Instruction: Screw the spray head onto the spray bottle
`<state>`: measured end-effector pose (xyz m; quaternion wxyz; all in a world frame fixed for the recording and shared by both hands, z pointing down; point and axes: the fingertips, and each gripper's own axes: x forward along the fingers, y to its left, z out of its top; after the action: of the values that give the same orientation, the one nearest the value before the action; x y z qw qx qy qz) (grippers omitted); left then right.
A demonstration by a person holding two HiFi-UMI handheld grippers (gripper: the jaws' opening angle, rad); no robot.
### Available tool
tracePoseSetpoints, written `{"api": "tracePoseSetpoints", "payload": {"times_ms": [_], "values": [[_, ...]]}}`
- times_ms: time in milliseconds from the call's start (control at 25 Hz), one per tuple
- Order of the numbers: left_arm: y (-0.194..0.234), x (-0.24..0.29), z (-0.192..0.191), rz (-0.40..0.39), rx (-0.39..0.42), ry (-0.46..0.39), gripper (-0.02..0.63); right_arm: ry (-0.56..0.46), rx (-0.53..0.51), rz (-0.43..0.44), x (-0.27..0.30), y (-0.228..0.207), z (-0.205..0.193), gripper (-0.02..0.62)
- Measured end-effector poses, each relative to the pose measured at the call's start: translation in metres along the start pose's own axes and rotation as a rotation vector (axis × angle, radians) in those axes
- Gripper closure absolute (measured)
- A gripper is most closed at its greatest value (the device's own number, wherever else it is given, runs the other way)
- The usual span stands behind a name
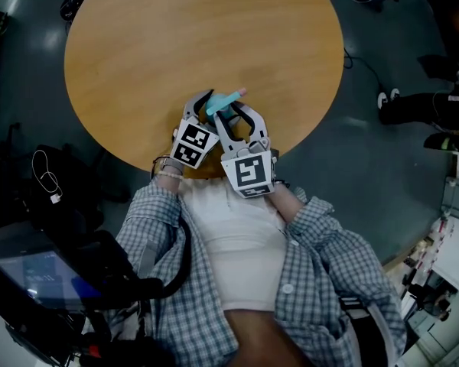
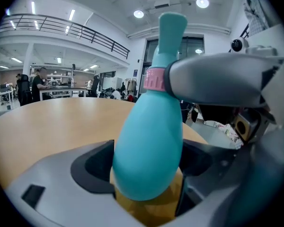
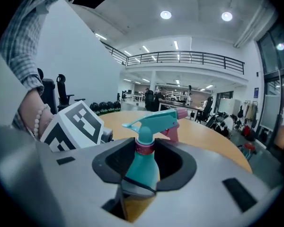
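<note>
A teal spray bottle (image 1: 224, 101) is held over the round wooden table's (image 1: 168, 37) near edge. My left gripper (image 1: 209, 107) is shut on its rounded body (image 2: 149, 145), one pad on each side. The teal spray head (image 3: 156, 119), with its pink nozzle tip (image 3: 181, 112), sits on the bottle's neck. My right gripper (image 1: 231, 114) is shut on the pink collar (image 3: 144, 147) under that head. In the left gripper view one grey finger (image 2: 217, 77) of the right gripper presses on the collar (image 2: 155, 79). The bottle leans away from me.
The left gripper's marker cube (image 3: 75, 124) stands close on the left in the right gripper view, with a hand and checked sleeve (image 3: 31, 112) behind it. Dark bags (image 1: 53, 174) lie on the floor to my left. People and desks (image 2: 38, 86) are far off.
</note>
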<state>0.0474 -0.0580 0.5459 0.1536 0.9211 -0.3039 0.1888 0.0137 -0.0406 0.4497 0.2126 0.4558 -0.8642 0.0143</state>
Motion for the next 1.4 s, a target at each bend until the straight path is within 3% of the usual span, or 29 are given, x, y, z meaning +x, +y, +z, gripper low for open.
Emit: {"api": "tracePoseSetpoints", "payload": {"times_ms": [200, 440, 640, 760, 840, 920, 1080, 1280, 1400], "values": [[0.000, 0.001, -0.001, -0.001, 0.006, 0.008, 0.201, 0.025, 0.056, 0.078, 0.002, 0.001, -0.004, 0.474], [0.000, 0.002, -0.001, -0.005, 0.009, 0.009, 0.201, 0.057, 0.037, 0.272, -0.012, 0.000, -0.010, 0.446], [-0.001, 0.002, 0.000, -0.014, 0.016, 0.010, 0.201, 0.078, -0.067, 0.408, -0.038, -0.017, -0.017, 0.446], [-0.003, 0.002, 0.000, -0.026, 0.023, 0.013, 0.201, 0.117, -0.136, 0.502, -0.035, -0.035, -0.021, 0.373], [-0.003, 0.002, 0.000, -0.030, 0.025, 0.013, 0.201, 0.123, -0.183, 0.552, -0.029, -0.043, -0.014, 0.365], [-0.002, 0.002, 0.000, -0.030, 0.026, 0.013, 0.201, 0.121, -0.266, 0.599, -0.022, -0.046, -0.005, 0.365], [-0.003, 0.001, -0.002, -0.043, 0.031, 0.023, 0.201, 0.184, -0.427, 0.773, -0.011, -0.040, -0.002, 0.365], [-0.001, -0.002, -0.004, -0.051, 0.034, 0.031, 0.201, 0.194, -0.821, 0.867, -0.004, -0.027, 0.020, 0.365], [-0.001, -0.001, -0.004, -0.048, 0.030, 0.029, 0.201, 0.157, -0.984, 0.960, -0.011, -0.005, 0.026, 0.365]]}}
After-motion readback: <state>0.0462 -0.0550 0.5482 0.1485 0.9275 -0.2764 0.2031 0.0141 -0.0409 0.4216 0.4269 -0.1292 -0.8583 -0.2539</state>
